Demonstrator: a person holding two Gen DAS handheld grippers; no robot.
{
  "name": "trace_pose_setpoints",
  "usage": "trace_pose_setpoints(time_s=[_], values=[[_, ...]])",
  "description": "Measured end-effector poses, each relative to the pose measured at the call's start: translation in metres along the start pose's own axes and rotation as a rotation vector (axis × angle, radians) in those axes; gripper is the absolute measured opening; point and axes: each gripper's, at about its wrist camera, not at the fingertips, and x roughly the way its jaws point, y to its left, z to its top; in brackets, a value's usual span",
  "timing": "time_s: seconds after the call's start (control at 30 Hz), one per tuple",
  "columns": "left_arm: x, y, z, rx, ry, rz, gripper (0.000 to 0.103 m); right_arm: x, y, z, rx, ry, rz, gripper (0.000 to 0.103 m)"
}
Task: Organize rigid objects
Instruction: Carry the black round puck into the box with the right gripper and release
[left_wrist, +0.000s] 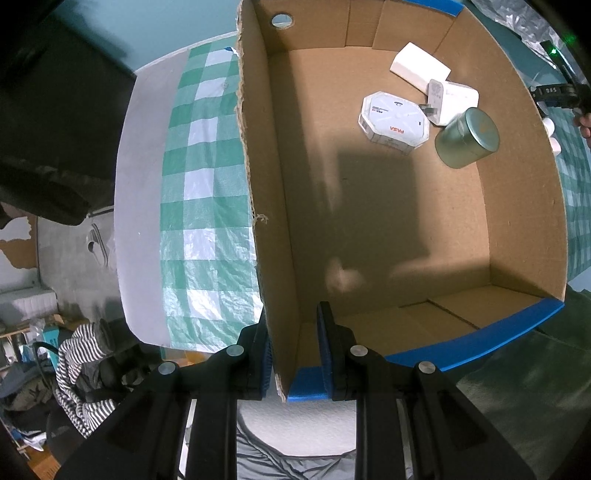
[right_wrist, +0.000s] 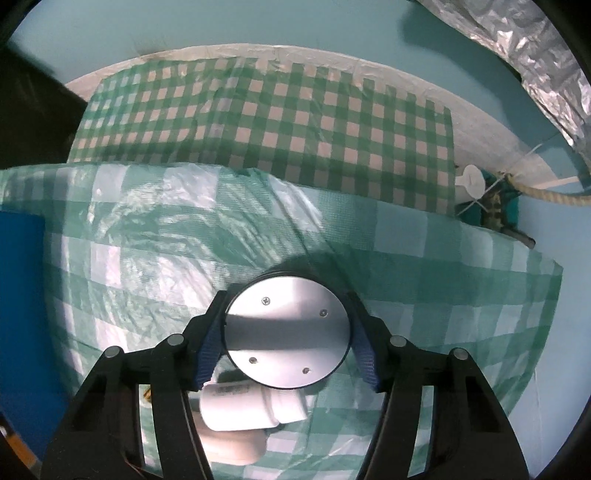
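1. Left wrist view: left gripper (left_wrist: 293, 354) points down, blue pads clamped on the side wall of the cardboard box (left_wrist: 273, 221) at its near corner, one pad outside, one inside. The wall's top edge is ragged; blue tape (left_wrist: 480, 343) runs along the near rim.
2. Same view, box contents: all bunched at the far right of the floor. A white octagonal box (left_wrist: 393, 120), a white charger (left_wrist: 452, 101) with its plug face up, a flat white block (left_wrist: 419, 66) behind it, and a green round tin (left_wrist: 467, 138) on its side, touching the charger. Rest of the floor is bare.
3. Box sits on a green-checked tablecloth (left_wrist: 207, 192).
4. Right wrist view: right gripper (right_wrist: 286, 334) points down, a round silver disc with a black rim (right_wrist: 286, 330) between its fingers. Pads sit at the rim on both sides; firm contact can't be confirmed.
5. Below the disc, white bottles (right_wrist: 251, 410) lie on the checked cloth (right_wrist: 147, 258). Blue edge at far left.
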Motion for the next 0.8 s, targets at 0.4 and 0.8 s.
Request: trace_pose_setpoints(time_s=[0.4,0.8], values=[[-0.001,0.0,-0.001,0.007,-0.01,0.0,0.022,-0.01,0.026,-0.006,-0.041,0.032,0.023,0.062],[-0.003,-0.001,-0.002,0.021,-0.019,-0.005,0.022,-0.049,0.066,-0.026,-0.102,0.007,0.072,0.062]])
